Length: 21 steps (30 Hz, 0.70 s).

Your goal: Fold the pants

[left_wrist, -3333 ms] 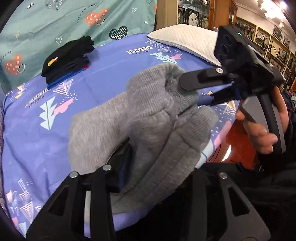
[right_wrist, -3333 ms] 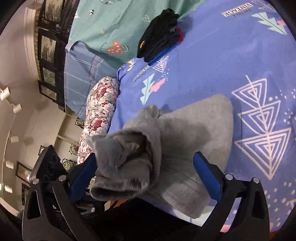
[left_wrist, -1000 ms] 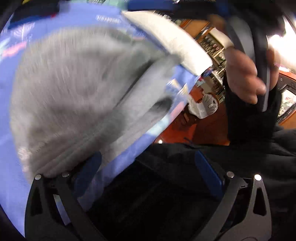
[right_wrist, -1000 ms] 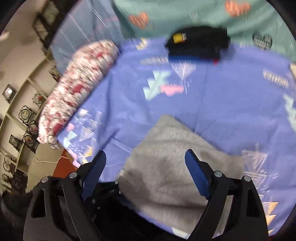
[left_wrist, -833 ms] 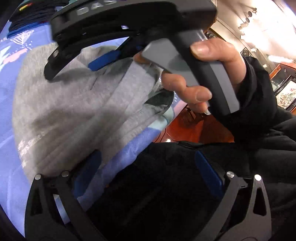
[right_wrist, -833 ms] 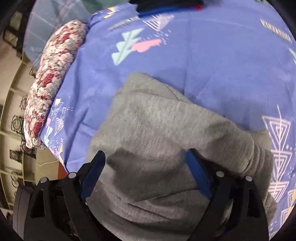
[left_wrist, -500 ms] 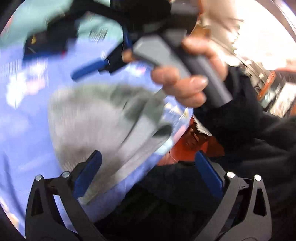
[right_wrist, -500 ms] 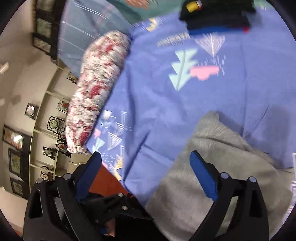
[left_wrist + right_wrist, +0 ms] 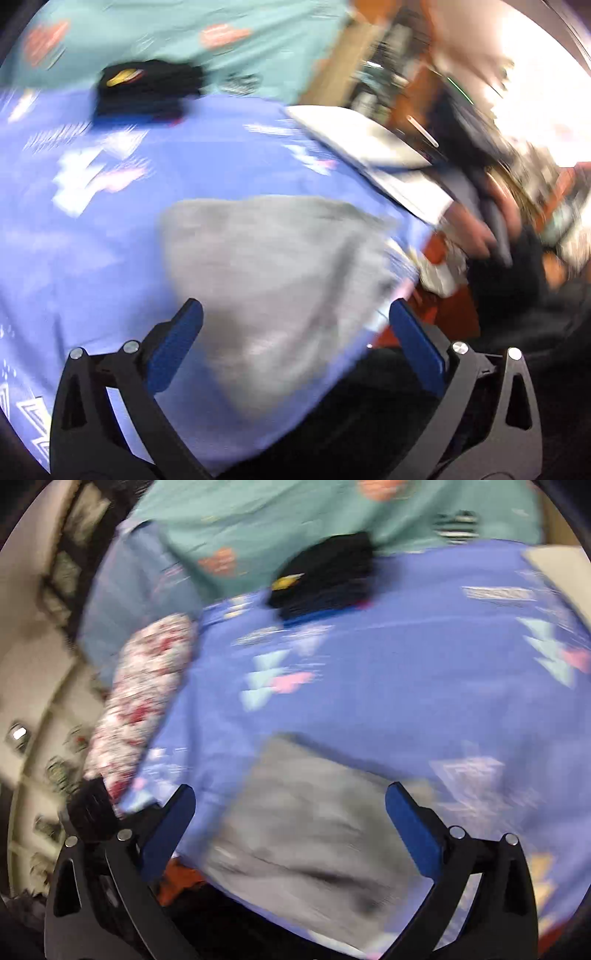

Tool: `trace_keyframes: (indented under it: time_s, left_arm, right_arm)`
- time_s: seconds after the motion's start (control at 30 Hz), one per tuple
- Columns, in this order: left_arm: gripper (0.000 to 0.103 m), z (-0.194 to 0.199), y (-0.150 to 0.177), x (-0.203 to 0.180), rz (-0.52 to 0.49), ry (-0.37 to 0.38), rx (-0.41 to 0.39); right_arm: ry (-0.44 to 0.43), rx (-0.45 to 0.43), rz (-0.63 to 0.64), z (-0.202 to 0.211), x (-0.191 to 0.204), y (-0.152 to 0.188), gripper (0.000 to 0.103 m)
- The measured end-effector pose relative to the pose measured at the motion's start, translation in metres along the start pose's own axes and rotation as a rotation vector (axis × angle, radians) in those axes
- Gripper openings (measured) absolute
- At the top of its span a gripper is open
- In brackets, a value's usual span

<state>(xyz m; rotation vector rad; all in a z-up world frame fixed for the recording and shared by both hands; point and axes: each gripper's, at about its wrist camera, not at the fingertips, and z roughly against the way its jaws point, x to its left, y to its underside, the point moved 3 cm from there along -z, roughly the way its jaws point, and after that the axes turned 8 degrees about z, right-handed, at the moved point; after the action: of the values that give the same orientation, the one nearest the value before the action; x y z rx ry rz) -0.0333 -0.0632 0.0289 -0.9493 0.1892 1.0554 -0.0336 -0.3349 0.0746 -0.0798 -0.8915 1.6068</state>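
The grey pants [image 9: 273,280] lie as a compact, roughly rectangular bundle on the blue patterned bedsheet [image 9: 221,166], close to the near edge of the bed. No leg trails loose and no waistband hangs off that can be made out, so the folding itself looks essentially done. Both views are smeared by motion, though, so small wrinkles or an uneven corner may be hidden.

The left gripper [image 9: 295,325] hovers above the bundle with its jaws wide apart and nothing between them. The right gripper [image 9: 290,812] is likewise over the near side of the pants [image 9: 314,838], jaws spread and empty, not touching the cloth as far as the blur allows.

Farther back on the bed sits a stack of dark folded clothes [image 9: 147,88], well apart from the grey bundle, seen again in the right view [image 9: 325,576]. That suggests what may be left: picking the folded pants up and setting them with the stack, or at most a final smoothing. A white pillow [image 9: 362,144] lies to the right and a floral bolster [image 9: 144,698] along the left edge.
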Motion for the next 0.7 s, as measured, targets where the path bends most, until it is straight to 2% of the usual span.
trace_keyframes:
  time_s: [0.03,0.1,0.2,0.27,0.37,0.53,0.63,0.7]
  left_arm:
    - [0.101,-0.006,-0.005,0.018,0.080,0.014,0.031]
    - [0.101,-0.031,-0.015,0.051,0.225,0.047,0.121]
    - [0.101,-0.063,-0.022,0.067,0.259,0.006,0.217]
    - [0.101,-0.080,-0.018,0.067,0.279,0.040,0.286]
    - [0.101,-0.101,-0.020,0.052,0.267,0.045,0.319]
    - [0.101,-0.127,-0.023,0.051,0.274,0.027,0.321]
    - [0.101,-0.128,-0.024,0.041,0.271,0.004,0.294]
    - [0.101,-0.129,-0.019,0.028,0.245,-0.006,0.269]
  right_arm:
    - [0.021,0.004,-0.048,0.006,-0.018,0.014,0.102]
    - [-0.011,0.061,-0.145,-0.002,-0.052,0.047,0.102]
    - [-0.105,0.123,-0.246,-0.037,-0.071,0.076,0.102]
    - [-0.200,0.131,-0.286,-0.059,-0.069,0.082,0.102]
    - [-0.286,0.176,-0.327,-0.092,-0.070,0.083,0.102]
    - [-0.223,0.213,-0.306,-0.102,-0.056,0.072,0.102]
    - [-0.139,0.219,-0.194,-0.106,-0.034,0.073,0.102]
    - [-0.088,0.187,-0.151,-0.104,-0.024,0.077,0.086]
